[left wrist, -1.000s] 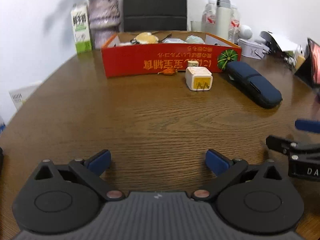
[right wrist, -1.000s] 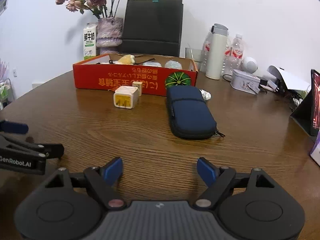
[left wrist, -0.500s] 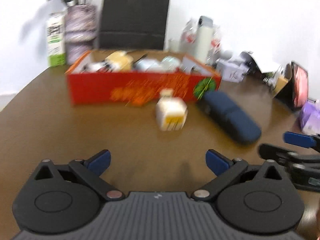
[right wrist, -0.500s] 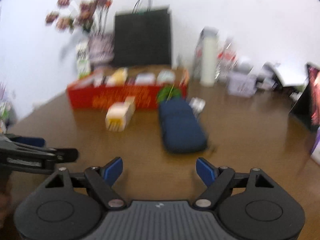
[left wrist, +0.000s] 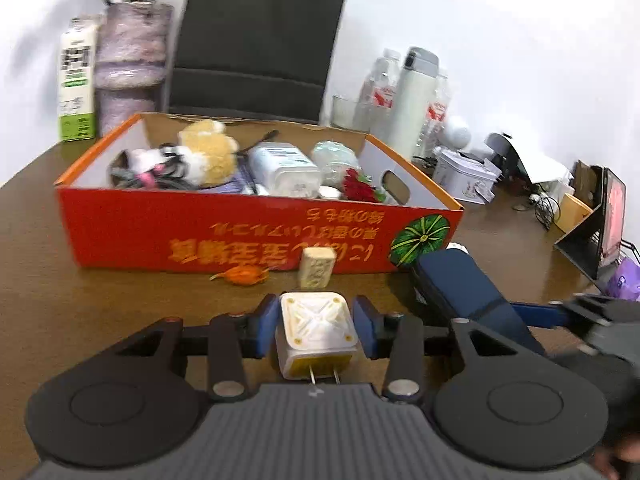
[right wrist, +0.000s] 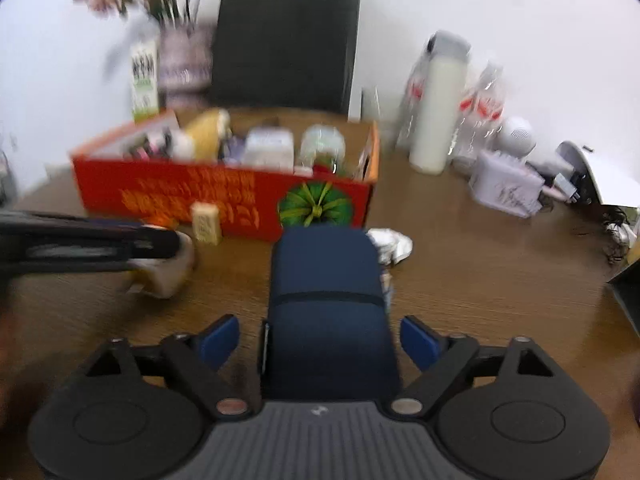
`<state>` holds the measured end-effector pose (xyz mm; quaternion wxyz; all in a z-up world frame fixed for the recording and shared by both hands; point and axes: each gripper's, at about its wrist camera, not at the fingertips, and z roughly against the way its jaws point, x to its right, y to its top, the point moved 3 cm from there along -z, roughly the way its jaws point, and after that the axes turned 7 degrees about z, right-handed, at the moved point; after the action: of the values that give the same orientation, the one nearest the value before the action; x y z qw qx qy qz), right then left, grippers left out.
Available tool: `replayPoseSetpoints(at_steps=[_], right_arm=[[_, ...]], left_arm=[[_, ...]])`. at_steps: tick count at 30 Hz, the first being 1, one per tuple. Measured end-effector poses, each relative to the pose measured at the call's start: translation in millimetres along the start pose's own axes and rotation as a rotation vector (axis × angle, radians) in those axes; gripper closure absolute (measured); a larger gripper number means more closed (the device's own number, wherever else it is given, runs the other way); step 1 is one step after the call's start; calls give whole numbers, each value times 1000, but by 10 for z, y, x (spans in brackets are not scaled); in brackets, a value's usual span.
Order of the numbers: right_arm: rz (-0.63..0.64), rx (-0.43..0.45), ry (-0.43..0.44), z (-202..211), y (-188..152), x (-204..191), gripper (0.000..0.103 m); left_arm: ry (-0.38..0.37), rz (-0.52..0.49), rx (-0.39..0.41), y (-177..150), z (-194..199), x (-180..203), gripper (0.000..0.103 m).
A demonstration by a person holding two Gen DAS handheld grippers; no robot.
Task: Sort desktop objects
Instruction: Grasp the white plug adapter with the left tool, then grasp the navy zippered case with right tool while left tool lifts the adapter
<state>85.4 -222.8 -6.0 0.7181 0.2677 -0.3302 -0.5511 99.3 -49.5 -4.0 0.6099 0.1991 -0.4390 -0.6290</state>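
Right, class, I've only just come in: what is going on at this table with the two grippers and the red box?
A person is sorting desk items with two hand-held grippers. The left gripper is closed around a white plug adapter, prongs pointing back at the camera, just in front of the red box, which already holds several items. The right gripper is open, its fingers on either side of the navy zip case lying on the table, not yet gripping it. A small tile and an orange trinket lie by the box.
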Motion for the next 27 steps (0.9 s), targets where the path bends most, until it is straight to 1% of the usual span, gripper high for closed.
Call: replayPoseSetpoints(at_steps=[1, 3, 4, 6, 9, 10, 11, 13, 15, 17, 18, 19, 20, 21, 22, 23, 25, 27], right_arm=[[1, -12, -48, -78, 14, -25, 40], [-1, -5, -64, -43, 10, -78, 45], [-2, 0, -62, 48, -12, -112, 45], [12, 41, -33, 381, -154, -227, 45], [41, 84, -1, 898, -437, -371, 45], [37, 93, 2, 1032, -525, -414, 45], [28, 83, 6, 1137, -606, -453, 45], [17, 54, 45, 1255, -741, -514, 45], [3, 23, 75, 1277, -828, -531, 45], [-13, 21, 59, 1291, -865, -537, 44], [-18, 23, 44, 1297, -874, -545, 44], [-19, 20, 35, 1286, -873, -552, 42], [-13, 17, 24, 1279, -874, -576, 41], [-1, 18, 14, 1279, -879, -603, 39], [11, 17, 6, 1280, -883, -631, 36], [20, 19, -1, 1279, -886, -655, 36], [20, 19, 1, 1279, -886, -666, 35], [-7, 19, 17, 1283, -875, -631, 35]], left_arm=[[11, 1, 2, -30, 75, -14, 62], [38, 6, -3, -133, 293, -44, 62], [52, 3, -25, -207, 418, -46, 62], [46, 12, -53, -325, 641, -80, 62], [5, 45, -49, -463, 963, -127, 63], [-1, 36, -50, -507, 1030, -119, 63], [2, 19, -58, -549, 1080, -101, 63], [12, -31, -73, -638, 1150, -43, 63], [8, -76, -76, -722, 1189, 4, 62], [17, -63, -73, -746, 1220, 7, 62], [21, -64, -78, -757, 1224, 9, 60], [30, -81, -86, -772, 1222, 19, 49], [45, -103, -84, -796, 1221, 33, 30], [60, -135, -68, -833, 1227, 55, 21], [66, -162, -56, -861, 1227, 81, 16], [67, -177, -50, -884, 1223, 93, 17], [43, -158, -60, -913, 1167, 105, 17], [37, -127, -102, -926, 1090, 92, 48]])
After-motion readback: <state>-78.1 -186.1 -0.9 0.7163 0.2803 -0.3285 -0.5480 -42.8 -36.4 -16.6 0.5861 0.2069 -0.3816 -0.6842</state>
